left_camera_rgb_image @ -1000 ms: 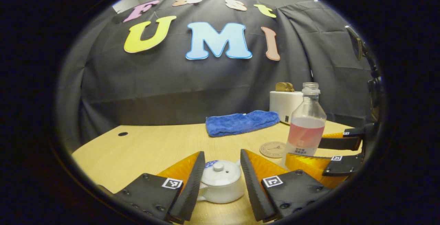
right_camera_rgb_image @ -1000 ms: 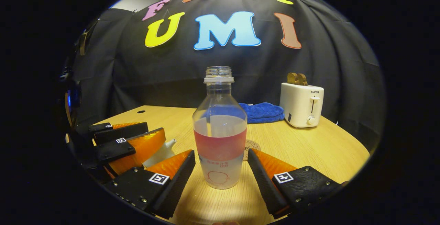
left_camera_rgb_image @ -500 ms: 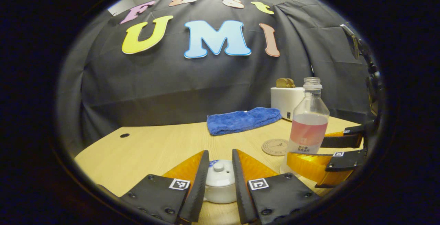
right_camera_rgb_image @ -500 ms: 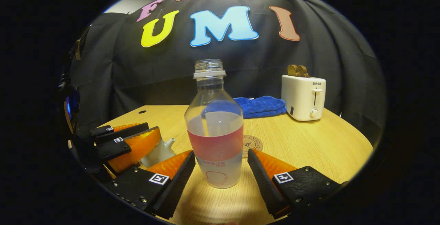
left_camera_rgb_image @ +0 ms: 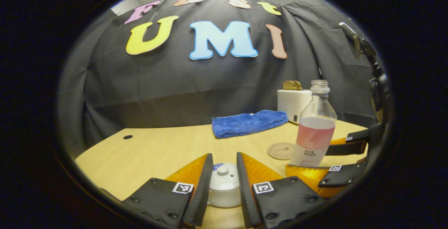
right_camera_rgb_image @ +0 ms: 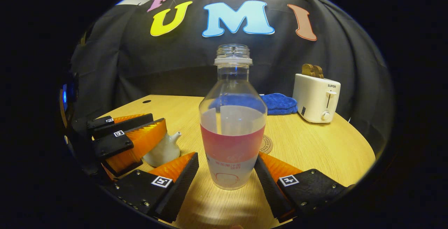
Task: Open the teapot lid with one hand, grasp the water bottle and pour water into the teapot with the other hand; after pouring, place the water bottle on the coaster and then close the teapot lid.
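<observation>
since a second ago the left gripper (left_camera_rgb_image: 224, 183) has been narrowing its fingers around the teapot lid (left_camera_rgb_image: 224, 181), and the right gripper (right_camera_rgb_image: 227, 176) has been moving in on the water bottle (right_camera_rgb_image: 232, 124), which is now looming larger between its fingers

in the left gripper view the fingers are sitting close on either side of the white lid, which is resting on the teapot (left_camera_rgb_image: 224, 197); whether both are actually pressing on it cannot be told. the lid's small knob is showing between them

in the right gripper view the fingers are standing spread, with the bottle upright on the wooden table (right_camera_rgb_image: 315, 145) between them; the right finger is looking close to or touching the bottle's side, while the left one is standing apart from it. the bottle is uncapped, partly filled with clear liquid, and wearing a pink label band

taking the bottle as the landmark: the round coaster (right_camera_rgb_image: 266, 144) is lying just behind it to the right, the teapot is sitting to its left with the spout pointing toward it, the blue towel (right_camera_rgb_image: 280, 103) is lying behind it, and the white toaster (right_camera_rgb_image: 316, 98) is standing behind it to the right, beyond the coaster
</observation>
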`<control>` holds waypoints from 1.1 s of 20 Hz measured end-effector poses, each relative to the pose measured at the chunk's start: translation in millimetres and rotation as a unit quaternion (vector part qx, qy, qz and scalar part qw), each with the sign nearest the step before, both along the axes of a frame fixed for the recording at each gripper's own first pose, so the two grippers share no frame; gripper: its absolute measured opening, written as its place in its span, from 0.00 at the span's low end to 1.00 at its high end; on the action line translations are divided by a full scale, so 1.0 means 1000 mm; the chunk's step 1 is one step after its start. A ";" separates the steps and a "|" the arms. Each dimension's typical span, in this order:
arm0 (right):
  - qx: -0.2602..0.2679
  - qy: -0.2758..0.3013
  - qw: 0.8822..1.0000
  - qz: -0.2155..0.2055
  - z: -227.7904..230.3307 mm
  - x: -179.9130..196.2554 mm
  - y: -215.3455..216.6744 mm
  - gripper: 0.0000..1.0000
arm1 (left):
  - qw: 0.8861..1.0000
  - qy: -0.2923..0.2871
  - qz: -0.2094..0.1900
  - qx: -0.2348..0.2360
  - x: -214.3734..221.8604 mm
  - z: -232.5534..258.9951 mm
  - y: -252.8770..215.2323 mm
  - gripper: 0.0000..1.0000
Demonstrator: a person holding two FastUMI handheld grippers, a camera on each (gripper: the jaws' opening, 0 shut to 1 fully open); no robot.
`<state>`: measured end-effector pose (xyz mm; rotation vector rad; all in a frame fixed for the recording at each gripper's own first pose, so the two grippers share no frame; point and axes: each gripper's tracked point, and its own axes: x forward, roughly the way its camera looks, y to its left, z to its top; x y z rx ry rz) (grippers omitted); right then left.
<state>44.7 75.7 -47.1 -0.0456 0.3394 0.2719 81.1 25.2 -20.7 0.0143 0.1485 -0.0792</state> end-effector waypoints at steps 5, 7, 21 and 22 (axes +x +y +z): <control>-0.004 -0.003 1.000 -0.002 0.000 0.001 -0.001 0.95 | 0.999 0.005 0.008 -0.033 0.000 0.001 0.003 0.46; -0.002 -0.001 1.000 -0.005 -0.001 0.000 0.000 0.95 | 0.999 0.013 0.013 -0.038 0.001 0.001 0.003 0.43; 0.001 0.002 1.000 -0.010 0.001 0.000 0.001 0.89 | 0.999 0.012 0.026 -0.045 -0.005 0.003 0.007 0.16; 0.001 0.004 1.000 -0.014 0.000 0.000 -0.002 0.88 | 0.999 0.012 0.025 -0.047 -0.003 0.001 0.008 0.15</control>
